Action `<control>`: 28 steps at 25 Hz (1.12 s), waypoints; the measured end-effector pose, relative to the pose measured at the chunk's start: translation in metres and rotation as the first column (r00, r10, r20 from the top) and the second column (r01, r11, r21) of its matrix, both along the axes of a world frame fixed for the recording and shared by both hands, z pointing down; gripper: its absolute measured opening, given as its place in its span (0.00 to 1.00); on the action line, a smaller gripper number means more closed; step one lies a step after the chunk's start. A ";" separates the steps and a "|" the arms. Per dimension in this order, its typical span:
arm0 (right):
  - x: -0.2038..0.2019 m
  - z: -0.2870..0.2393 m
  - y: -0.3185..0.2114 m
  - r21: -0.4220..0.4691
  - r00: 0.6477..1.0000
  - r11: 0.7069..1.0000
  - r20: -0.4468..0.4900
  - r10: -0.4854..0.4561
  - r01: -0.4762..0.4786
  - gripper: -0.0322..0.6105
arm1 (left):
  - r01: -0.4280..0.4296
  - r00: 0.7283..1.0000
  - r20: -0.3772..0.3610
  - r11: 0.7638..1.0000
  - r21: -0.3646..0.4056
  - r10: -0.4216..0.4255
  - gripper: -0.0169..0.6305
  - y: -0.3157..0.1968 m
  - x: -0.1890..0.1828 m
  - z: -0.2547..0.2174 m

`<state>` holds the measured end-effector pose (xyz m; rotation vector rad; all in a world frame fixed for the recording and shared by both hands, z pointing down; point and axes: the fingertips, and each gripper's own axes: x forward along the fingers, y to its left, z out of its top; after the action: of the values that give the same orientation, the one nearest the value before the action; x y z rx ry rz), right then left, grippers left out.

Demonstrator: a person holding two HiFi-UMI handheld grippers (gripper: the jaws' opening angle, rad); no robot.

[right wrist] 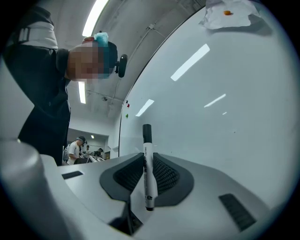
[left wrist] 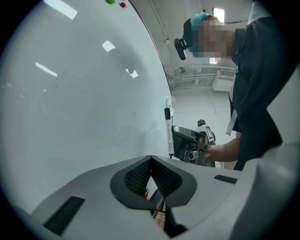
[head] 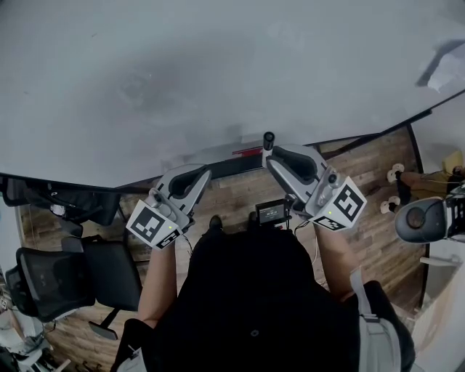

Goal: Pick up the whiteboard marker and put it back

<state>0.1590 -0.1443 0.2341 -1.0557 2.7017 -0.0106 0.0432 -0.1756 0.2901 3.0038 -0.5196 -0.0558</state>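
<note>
A white whiteboard marker (right wrist: 148, 174) with a black cap stands upright between the pads of my right gripper (right wrist: 147, 158), which is shut on it. In the head view the marker's black cap (head: 268, 139) sticks out past the right gripper (head: 271, 157), close to the whiteboard (head: 218, 73). The left gripper view shows the same marker (left wrist: 168, 133) held up beside the whiteboard (left wrist: 84, 103) by the right gripper (left wrist: 190, 143). My left gripper (head: 204, 174) is shut with nothing in it, its tips (left wrist: 151, 159) touching.
A red item lies on the board's tray (head: 247, 152) between the grippers. A black office chair (head: 58, 280) stands at the left on the wooden floor (head: 370, 167). A crumpled paper (right wrist: 225, 14) is stuck high on the whiteboard (right wrist: 225, 103). People (right wrist: 75, 150) stand far behind.
</note>
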 end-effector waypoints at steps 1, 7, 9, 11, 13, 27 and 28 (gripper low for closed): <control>0.000 0.000 0.000 0.001 1.000 1.000 0.000 0.002 -0.002 0.16 | -0.002 1.000 0.002 1.000 -0.001 0.002 0.05 0.000 0.000 0.001; 0.000 0.000 -0.003 0.000 1.000 1.000 -0.003 0.008 -0.008 0.16 | -0.009 1.000 -0.007 1.000 -0.018 0.009 0.05 0.001 0.002 0.003; 0.000 0.003 -0.005 -0.004 1.000 1.000 -0.013 0.017 -0.017 0.16 | -0.008 1.000 -0.003 1.000 -0.018 0.008 0.05 0.001 0.001 0.005; -0.002 0.007 -0.008 -0.009 0.999 1.000 -0.032 0.025 -0.025 0.16 | -0.004 1.000 -0.003 1.000 -0.023 0.004 0.05 0.000 0.000 0.007; -0.005 0.010 -0.012 -0.009 0.998 1.000 -0.062 0.029 -0.030 0.16 | 0.002 1.000 -0.006 1.000 -0.029 -0.003 0.05 -0.002 -0.003 0.009; -0.048 0.026 -0.023 0.064 0.944 0.997 -0.322 0.070 -0.051 0.16 | 0.045 0.999 -0.012 0.998 -0.047 -0.046 0.05 0.005 -0.017 0.022; -0.050 0.029 -0.024 0.069 0.937 0.996 -0.342 0.072 -0.051 0.16 | 0.049 0.999 -0.011 0.998 -0.049 -0.049 0.05 0.005 -0.018 0.023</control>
<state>0.1092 -0.1681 0.2627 -1.2241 2.9498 0.2904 0.0254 -0.1710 0.3132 2.9417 -0.5849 -0.0646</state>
